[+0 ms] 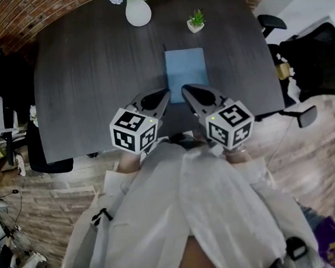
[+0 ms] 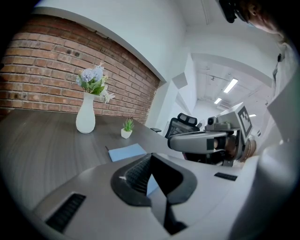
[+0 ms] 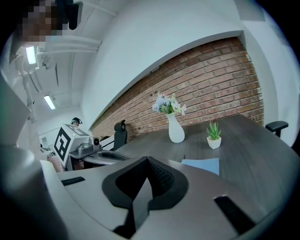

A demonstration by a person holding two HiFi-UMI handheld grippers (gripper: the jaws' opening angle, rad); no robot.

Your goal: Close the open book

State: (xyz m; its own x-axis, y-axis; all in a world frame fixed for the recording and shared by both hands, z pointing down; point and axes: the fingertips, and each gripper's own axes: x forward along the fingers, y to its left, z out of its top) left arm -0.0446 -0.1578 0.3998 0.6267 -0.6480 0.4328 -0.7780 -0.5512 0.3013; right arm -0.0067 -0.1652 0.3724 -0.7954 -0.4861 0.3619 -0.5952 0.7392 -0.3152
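Over the near edge of the dark grey wooden table (image 1: 90,82) I hold the left gripper (image 1: 163,96) and the right gripper (image 1: 187,92), both pinched together and empty, since the thin light-blue book (image 1: 187,67) looks already closed.

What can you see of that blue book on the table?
The book is thin, plain light blue, apparently shut, cover up. It lies flat on the dark wood-grain table, near the small potted plant. A short dark strip pokes out at one far corner. Only the table seems to touch it.

Dim, evenly lit frames, strong fisheye edges, dark corners
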